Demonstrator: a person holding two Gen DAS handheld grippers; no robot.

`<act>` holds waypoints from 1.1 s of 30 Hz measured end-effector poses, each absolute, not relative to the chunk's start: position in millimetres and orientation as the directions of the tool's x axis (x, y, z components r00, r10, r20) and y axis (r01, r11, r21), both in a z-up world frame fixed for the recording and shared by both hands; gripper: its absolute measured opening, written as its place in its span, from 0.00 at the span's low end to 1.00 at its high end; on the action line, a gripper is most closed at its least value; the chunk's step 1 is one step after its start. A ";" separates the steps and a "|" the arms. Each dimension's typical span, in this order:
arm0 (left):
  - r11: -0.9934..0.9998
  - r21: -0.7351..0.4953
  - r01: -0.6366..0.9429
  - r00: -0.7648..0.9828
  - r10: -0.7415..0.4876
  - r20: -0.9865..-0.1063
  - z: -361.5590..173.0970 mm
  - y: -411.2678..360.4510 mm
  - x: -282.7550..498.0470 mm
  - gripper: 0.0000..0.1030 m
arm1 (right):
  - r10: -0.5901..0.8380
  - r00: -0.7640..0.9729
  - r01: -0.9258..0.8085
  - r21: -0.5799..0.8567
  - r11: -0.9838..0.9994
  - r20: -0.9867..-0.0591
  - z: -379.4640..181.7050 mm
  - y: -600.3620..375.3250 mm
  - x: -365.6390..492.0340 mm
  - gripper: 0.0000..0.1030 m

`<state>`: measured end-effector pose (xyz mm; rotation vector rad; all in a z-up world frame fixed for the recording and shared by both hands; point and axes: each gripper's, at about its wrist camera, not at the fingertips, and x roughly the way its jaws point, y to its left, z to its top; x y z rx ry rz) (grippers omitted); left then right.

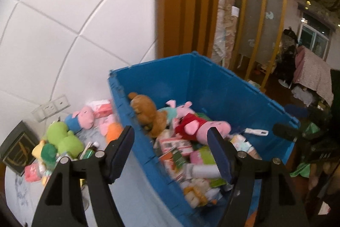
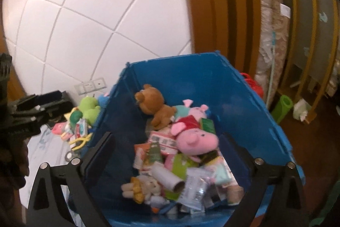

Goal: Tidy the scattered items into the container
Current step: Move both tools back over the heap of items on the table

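Note:
A blue crate (image 1: 223, 86) holds a brown teddy (image 1: 146, 112), a pink pig in a red dress (image 1: 204, 124), packets and a white roll (image 1: 204, 170). My left gripper (image 1: 170, 146) is open and empty above the crate's near left wall. Left of the crate lie a green frog plush (image 1: 63, 135), a pink-and-blue pig plush (image 1: 81, 118) and small packets. My right gripper (image 2: 167, 150) is open and empty over the crate (image 2: 244, 99), above the pig (image 2: 195, 137) and teddy (image 2: 153, 105). The frog plush (image 2: 89, 107) shows to the left.
A white tiled wall (image 1: 74, 14) with a socket plate (image 1: 51, 107) stands behind. A dark framed box (image 1: 17, 148) sits far left. Wooden slats (image 1: 187, 3) and rolled material (image 1: 225, 20) stand right of the crate. A green roll (image 2: 282, 107) lies on the floor. The left gripper's body (image 2: 27, 118) shows at left in the right wrist view.

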<state>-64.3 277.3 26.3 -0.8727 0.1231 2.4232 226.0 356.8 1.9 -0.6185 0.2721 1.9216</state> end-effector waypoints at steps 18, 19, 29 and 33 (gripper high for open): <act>-0.976 -0.068 -0.208 -0.658 0.191 -0.729 -46.5 60.9 -39.1 0.68 | 0.635 -0.501 -0.732 -0.104 -0.673 -0.588 -35.9 325.8 57.9 0.96; -0.979 -0.072 -0.193 -0.653 0.183 -0.735 -52.4 50.1 -38.0 0.68 | 0.628 -0.505 -0.725 -0.104 -0.681 -0.592 -39.0 323.4 49.3 0.96; -0.984 -0.098 -0.151 -0.567 0.167 -0.807 -118.5 -22.3 -42.4 0.68 | 0.588 -0.476 -0.702 -0.121 -0.702 -0.654 -82.3 308.4 -23.2 0.96; -0.977 -0.107 -0.185 -0.537 0.192 -0.822 -145.6 -32.6 -52.4 0.68 | 0.581 -0.443 -0.714 -0.123 -0.689 -0.683 -101.5 311.3 -41.0 0.96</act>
